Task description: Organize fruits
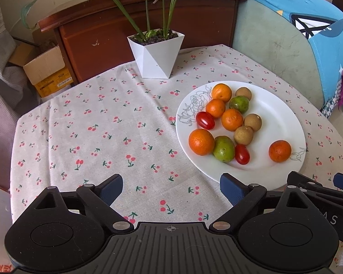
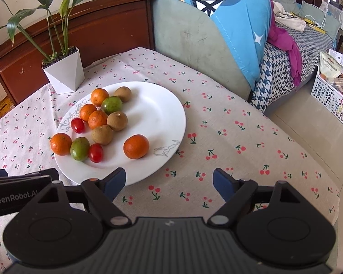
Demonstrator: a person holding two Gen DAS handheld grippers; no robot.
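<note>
A white plate (image 1: 283, 114) (image 2: 162, 109) on the cherry-print tablecloth holds several small oranges, three brown longans, two green fruits and two red cherry tomatoes. One orange (image 1: 279, 151) (image 2: 136, 146) lies apart near the plate's front. A green fruit (image 1: 224, 148) (image 2: 79, 148) sits between an orange and a tomato (image 1: 242, 154) (image 2: 95, 152). My left gripper (image 1: 171, 188) is open and empty over the cloth, left of the plate. My right gripper (image 2: 169, 181) is open and empty at the plate's near right edge.
A white angular pot with a green plant (image 1: 156, 53) (image 2: 65, 73) stands behind the plate. A wooden headboard (image 1: 125, 29) and a grey-green cushion with blue cloth (image 2: 194, 34) back the table. A white basket (image 2: 331, 96) stands on the floor at right.
</note>
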